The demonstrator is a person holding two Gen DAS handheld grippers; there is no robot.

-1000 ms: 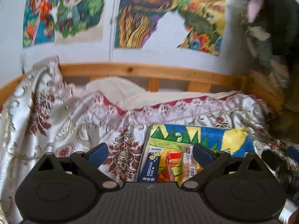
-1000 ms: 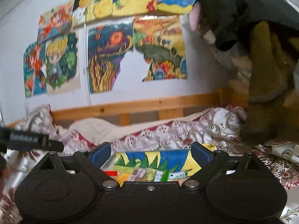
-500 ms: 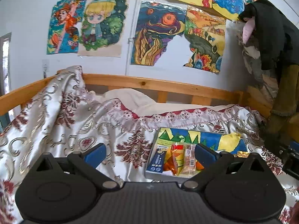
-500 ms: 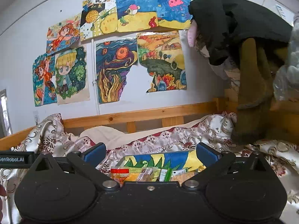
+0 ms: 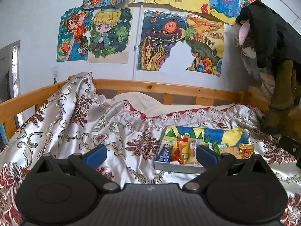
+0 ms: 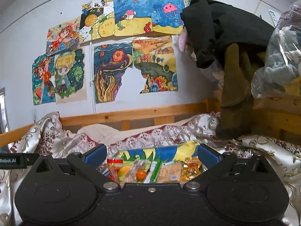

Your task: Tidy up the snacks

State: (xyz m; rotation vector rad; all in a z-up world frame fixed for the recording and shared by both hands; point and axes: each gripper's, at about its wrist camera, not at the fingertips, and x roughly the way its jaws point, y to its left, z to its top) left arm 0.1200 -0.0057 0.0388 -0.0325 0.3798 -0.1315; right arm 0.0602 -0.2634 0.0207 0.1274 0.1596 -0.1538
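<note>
While both grippers are hovering empty with fingers spread wide, the snack tray [image 5: 175, 166] is lying beyond the left gripper's [image 5: 150, 155] right fingertip and directly between the right gripper's [image 6: 152, 155] fingers.

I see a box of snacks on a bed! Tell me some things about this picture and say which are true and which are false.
1. The flat painted cardboard box of snack packets lies on the flowery satin bedspread. True.
2. The right gripper is squeezing a snack. False: its jaws are wide open, holding nothing.
3. A small round orange fruit sits among the packets. True.
4. The wall is bare. False: colourful drawings cover it.
5. The left gripper is open and empty. True.
</note>
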